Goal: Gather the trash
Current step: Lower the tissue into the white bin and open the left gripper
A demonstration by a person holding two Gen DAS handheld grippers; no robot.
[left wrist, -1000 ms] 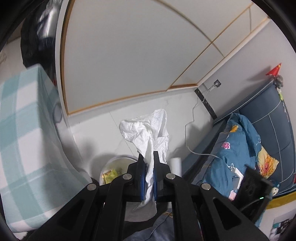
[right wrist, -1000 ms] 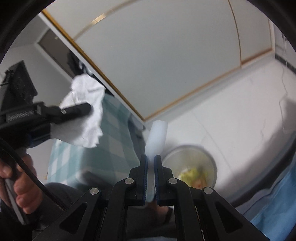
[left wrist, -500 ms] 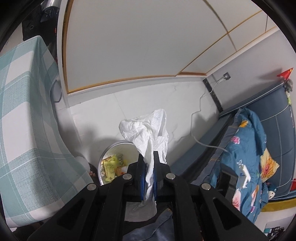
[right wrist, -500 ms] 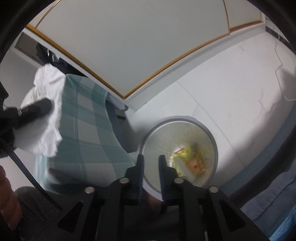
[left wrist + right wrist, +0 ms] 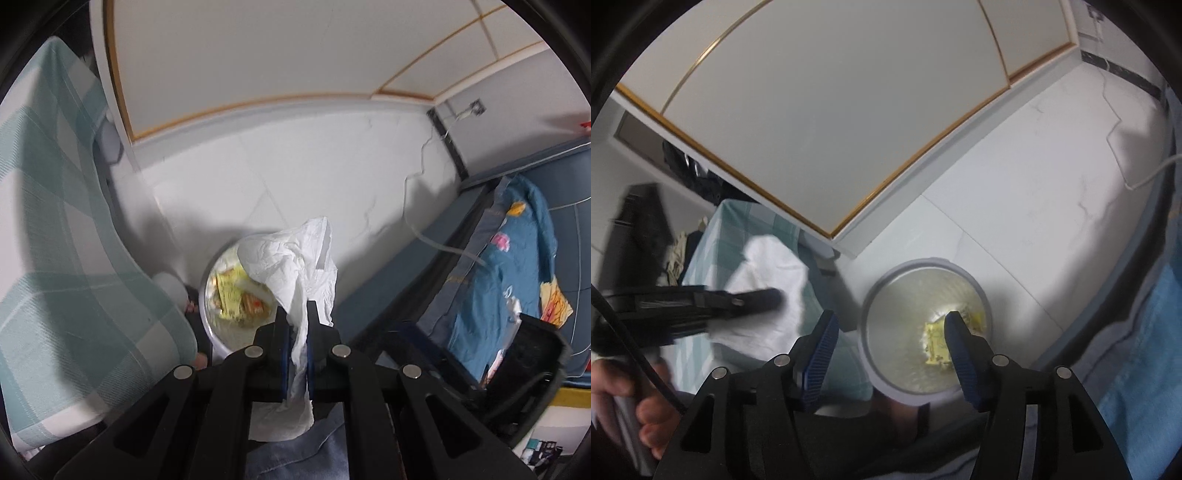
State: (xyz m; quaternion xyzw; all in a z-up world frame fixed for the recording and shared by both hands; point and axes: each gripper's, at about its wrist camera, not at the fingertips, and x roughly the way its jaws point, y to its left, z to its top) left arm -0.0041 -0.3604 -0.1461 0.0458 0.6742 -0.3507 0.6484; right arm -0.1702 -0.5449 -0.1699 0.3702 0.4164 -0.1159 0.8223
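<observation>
My left gripper [image 5: 295, 317] is shut on a crumpled white tissue [image 5: 295, 258] and holds it above a round white trash bin [image 5: 207, 317] on the floor. The bin holds yellow wrappers [image 5: 231, 291]. In the right wrist view my right gripper [image 5: 890, 325] is open and empty, right above the same bin [image 5: 886, 376], with a yellow wrapper [image 5: 936, 345] at its bottom. The left gripper with the tissue [image 5: 768, 266] shows at the left of that view, blurred.
A chair draped in a teal checked cloth [image 5: 62, 236] stands left of the bin. A bed with a blue quilt [image 5: 517, 266] is at the right. A white cable [image 5: 417, 206] runs down the wall. White cabinet doors [image 5: 831, 110] stand behind.
My right gripper has opened and the pale tube it held is gone from its jaws. Both grippers have moved down toward the bin. The left still holds the tissue.
</observation>
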